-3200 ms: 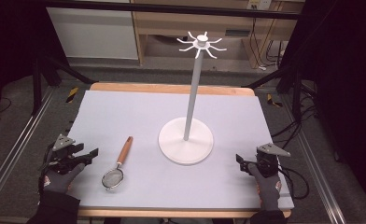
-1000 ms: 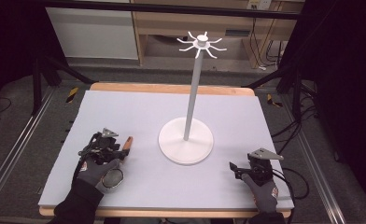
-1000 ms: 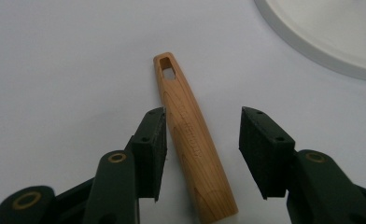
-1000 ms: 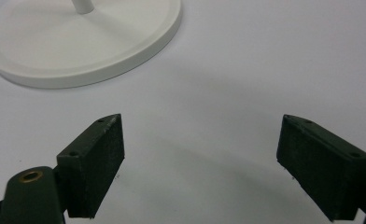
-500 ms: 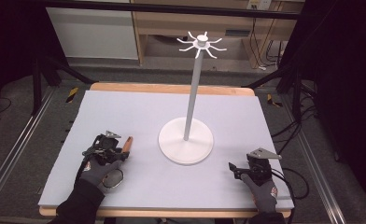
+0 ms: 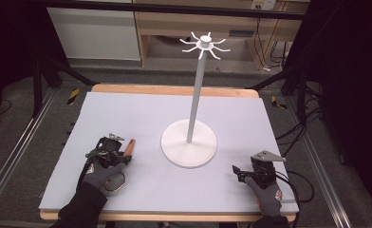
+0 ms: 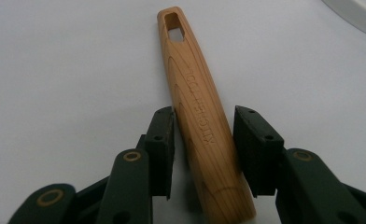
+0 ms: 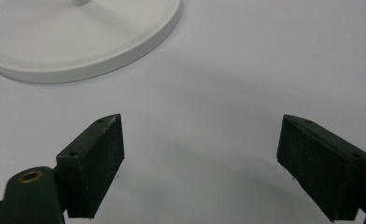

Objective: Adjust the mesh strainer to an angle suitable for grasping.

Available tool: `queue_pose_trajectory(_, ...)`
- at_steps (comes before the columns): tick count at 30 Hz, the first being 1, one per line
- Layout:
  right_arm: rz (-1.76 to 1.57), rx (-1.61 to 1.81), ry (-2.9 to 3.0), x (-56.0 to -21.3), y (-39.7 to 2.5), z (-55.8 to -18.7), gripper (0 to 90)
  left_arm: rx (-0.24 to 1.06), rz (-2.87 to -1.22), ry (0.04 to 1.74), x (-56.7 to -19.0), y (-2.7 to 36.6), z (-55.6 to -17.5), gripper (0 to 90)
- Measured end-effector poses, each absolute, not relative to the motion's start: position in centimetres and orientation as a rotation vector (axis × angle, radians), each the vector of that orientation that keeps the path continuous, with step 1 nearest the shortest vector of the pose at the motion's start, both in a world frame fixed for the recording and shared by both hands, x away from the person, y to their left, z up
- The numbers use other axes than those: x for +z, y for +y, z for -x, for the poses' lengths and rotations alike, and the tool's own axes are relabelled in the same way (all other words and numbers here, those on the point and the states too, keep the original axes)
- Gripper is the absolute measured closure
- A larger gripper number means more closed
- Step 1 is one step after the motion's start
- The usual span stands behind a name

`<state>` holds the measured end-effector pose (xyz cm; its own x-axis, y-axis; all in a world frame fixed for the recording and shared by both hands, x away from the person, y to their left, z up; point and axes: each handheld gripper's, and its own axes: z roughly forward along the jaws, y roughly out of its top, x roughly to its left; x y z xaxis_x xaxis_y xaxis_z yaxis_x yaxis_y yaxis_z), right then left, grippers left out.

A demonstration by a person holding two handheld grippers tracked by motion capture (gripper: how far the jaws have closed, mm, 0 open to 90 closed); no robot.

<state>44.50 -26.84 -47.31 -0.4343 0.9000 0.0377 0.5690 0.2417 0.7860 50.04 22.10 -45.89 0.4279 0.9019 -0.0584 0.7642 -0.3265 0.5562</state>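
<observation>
- Two grippers show on the table; compared with three seconds ago, the left gripper [image 6: 109,151] has come in from the table's 8 o'clock edge to the wooden handle [image 7: 200,112] of the strainer [image 6: 119,167], while in the last half second it has hardly shifted.
- Its jaws stand apart, one on each side of the handle; the left one touches the wood or nearly so, and a small gap shows at the right one.
- The strainer lies flat on the table [image 6: 250,114] at about 8 o'clock from the white stand [image 6: 190,140], its handle end with the slot pointing to 12 o'clock and its ring under the gloved left hand [image 6: 100,172].
- The right gripper [image 8: 200,163] rests at 4 o'clock from the stand's base, much where it was, jaws wide apart over bare table.
- The stand's round base lies between the two grippers, just beside the handle's far end.
</observation>
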Motion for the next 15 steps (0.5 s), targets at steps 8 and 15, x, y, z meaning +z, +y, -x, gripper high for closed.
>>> queue_pose_trajectory(8,-1.347,1.054,2.099,-47.32,-26.83,-44.51,15.1,0.373,-2.165,1.421,-45.28,22.87,-50.01,68.4)
queue_pose_trajectory(15,-1.361,1.056,2.096,-47.28,-26.81,-44.48,14.9,0.357,-2.175,1.425,-45.42,22.8,-50.12,67.8)
